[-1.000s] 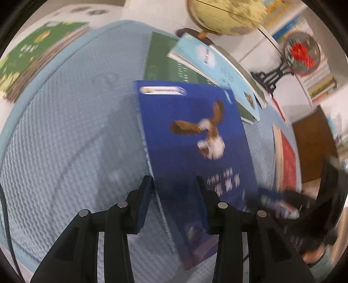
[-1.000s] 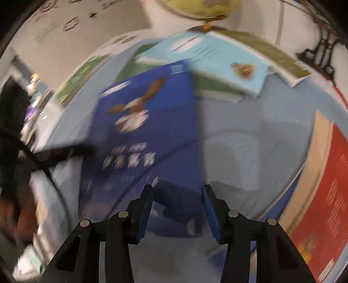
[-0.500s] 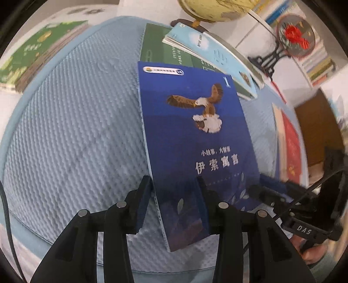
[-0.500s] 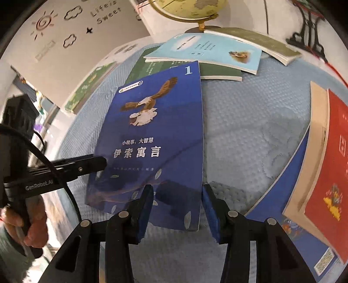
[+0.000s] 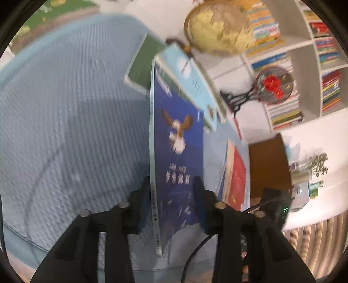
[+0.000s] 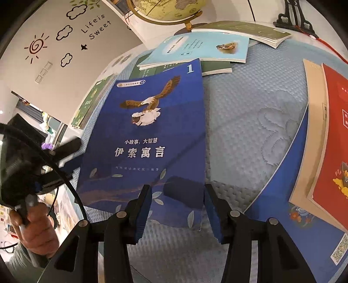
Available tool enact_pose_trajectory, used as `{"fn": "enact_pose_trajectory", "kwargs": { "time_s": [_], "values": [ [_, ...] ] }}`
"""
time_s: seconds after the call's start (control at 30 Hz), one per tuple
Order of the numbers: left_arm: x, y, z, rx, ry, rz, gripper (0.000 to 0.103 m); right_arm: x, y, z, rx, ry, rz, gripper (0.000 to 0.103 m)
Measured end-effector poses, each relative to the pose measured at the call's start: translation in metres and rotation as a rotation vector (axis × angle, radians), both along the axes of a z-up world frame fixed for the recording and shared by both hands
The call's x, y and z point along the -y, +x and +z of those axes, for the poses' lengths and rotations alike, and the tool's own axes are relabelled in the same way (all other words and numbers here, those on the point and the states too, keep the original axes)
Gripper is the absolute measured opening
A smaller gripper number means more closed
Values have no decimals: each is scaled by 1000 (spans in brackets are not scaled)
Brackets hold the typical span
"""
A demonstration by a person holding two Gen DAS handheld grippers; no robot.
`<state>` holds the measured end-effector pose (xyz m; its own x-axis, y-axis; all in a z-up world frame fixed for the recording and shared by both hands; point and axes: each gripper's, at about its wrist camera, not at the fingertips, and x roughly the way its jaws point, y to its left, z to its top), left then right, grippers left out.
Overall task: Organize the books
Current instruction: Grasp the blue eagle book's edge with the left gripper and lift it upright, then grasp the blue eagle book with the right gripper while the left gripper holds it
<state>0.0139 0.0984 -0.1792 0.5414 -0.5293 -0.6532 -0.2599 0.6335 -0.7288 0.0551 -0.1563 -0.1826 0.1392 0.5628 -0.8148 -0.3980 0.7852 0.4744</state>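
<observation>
left gripper (image 5: 173, 185): jaws closing, blue book's near left edge between them; left pad at the spine, right pad over the cover. Contact blurred, can't confirm a firm clamp.
right gripper (image 6: 176, 196): jaws opening, pads apart, book's near right corner in the gap; no press visible.
blue book (image 6: 150, 141): on the blue mat (image 6: 250, 113), mid-left, near the front edge. Eagle cover up.
book in left view (image 5: 178, 152): looks tipped, seen nearly edge-on, white spine edge facing the camera; blurred.
long axis: runs away from both grippers, top end toward the globe (image 6: 167, 8), title end near the jaws. In the right view it leans slightly left at the near end.
far end: top corner overlaps or touches the green book (image 6: 215, 66); light-blue book (image 6: 202, 49) lies on that one.
right view only: the left gripper body from the side (image 6: 63, 154), hand (image 6: 34, 226) on its handle, wall sign "Life is Sweet", red book (image 6: 335, 139) on a tan one on a big blue one at the right, another green book (image 6: 91, 102) left of the mat.
left view only: bookshelf (image 5: 304, 54) full of books, round fan ornament (image 5: 274, 85) on a black stand, brown cabinet (image 5: 269, 165), striped floor.
sharpness: right view sharp, left view motion-blurred.
</observation>
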Motion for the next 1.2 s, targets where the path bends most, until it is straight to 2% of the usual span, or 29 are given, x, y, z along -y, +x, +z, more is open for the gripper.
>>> {"fn": "enact_pose_trajectory", "kwargs": {
  "time_s": [0.13, 0.2, 0.23, 0.3, 0.37, 0.4, 0.47, 0.53, 0.6, 0.67, 0.73, 0.77, 0.87, 0.97, 1.07, 1.2],
  "values": [
    [26, 12, -20, -47, -3, -42, 18, 0, 2, 0, -13, 4, -18, 49],
    [30, 17, -23, -52, -43, -37, 10, 3, 5, 0, -55, 18, -36, 49],
    [29, 18, -21, -45, -73, -33, 10, 5, 7, 1, -80, 32, -42, 48],
    [24, 17, -14, -15, -173, -27, 10, 12, 12, 3, -142, 91, -59, 48],
    [20, 20, -7, 11, -237, -28, 10, 24, 17, 4, -199, 179, -103, 64],
    [17, 23, -4, 20, -273, -30, 10, 30, 19, 3, -220, 221, -125, 65],
    [14, 28, -4, 22, -331, -29, 10, 40, 25, -6, -296, 329, -163, 66],
    [14, 30, -5, 18, -331, -30, 10, 42, 30, -12, -343, 413, -180, 66],
    [16, 32, -9, -4, -326, -34, 10, 38, 33, -13, -352, 473, -172, 61],
    [18, 30, -17, -24, -350, -34, 10, 26, 36, -15, -369, 502, -157, 41],
    [17, 25, -18, -38, -296, -33, 10, 19, 38, -12, -335, 457, -153, 36],
    [20, 24, -16, -57, -201, -44, 11, 13, 36, -9, -300, 420, -142, 32],
    [25, 20, -6, -74, -6, -83, 15, -4, 28, 6, -173, 266, -75, 28],
    [30, 13, 2, -80, 124, -120, 16, -22, 18, 15, -84, 162, -4, 28],
    [36, 7, 9, -71, 231, -154, 17, -44, 4, 26, 38, 52, 75, 28],
    [32, -2, 21, -25, 307, -201, 19, -68, -15, 45, 152, -31, 145, 28]
  ]
}}
